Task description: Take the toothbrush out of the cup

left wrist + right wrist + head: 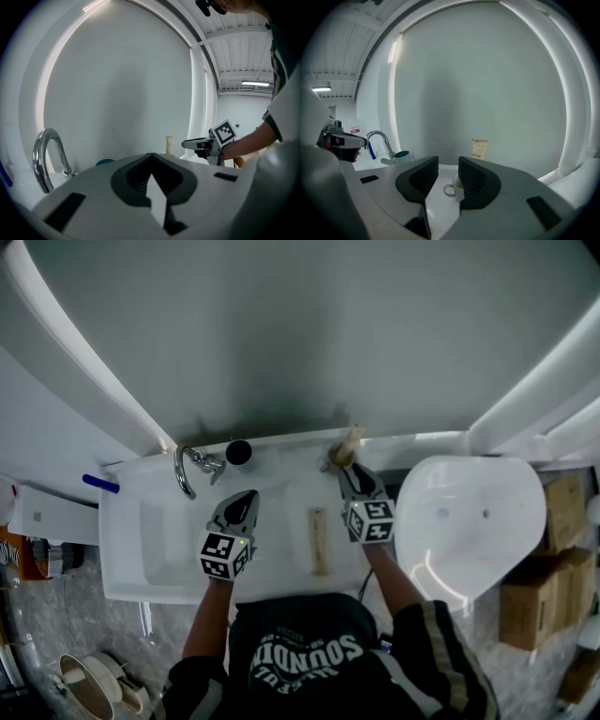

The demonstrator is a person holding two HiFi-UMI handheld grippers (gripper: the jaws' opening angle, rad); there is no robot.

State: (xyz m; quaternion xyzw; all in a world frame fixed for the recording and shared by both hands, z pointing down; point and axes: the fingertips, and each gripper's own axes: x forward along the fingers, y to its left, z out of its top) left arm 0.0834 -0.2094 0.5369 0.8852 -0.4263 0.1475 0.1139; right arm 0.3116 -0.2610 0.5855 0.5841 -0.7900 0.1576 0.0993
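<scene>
1. Up top, the large round mirror with a lit rim (281, 334) fills the back wall. Below it runs the white moulded sink counter (281, 512).
2. The left gripper (151, 157) hangs over the counter near the curved chrome tap (185, 470). Its fingers are pressed together with nothing between them, so it is idle for now.
3. The right gripper (448, 161) is the one to watch: fingers spread, nothing gripped, nosed in at the back of the counter to the right of the tap.
4. A pale beige flat strip (319, 540) lies on the counter between the two grippers; what it is can't be told.
5. Through the right gripper's gap, just ahead, sits a small white handled mug (454, 190), well apart from the dark teal cup (401, 155) by the tap.
6. And the prize: a slim beige cardboard toothbrush carton (479, 150) stands upright just above the mug. Its foot is hidden behind a jaw, so it probably stands in the mug, but that is unconfirmed.
7. Handling call: the carton looks light, fairly stiff but crushable, and smooth-sided. The best hold is across its exposed upper part, with a gentle squeeze and a straight lift, since a sideways tug could tip the mug.
</scene>
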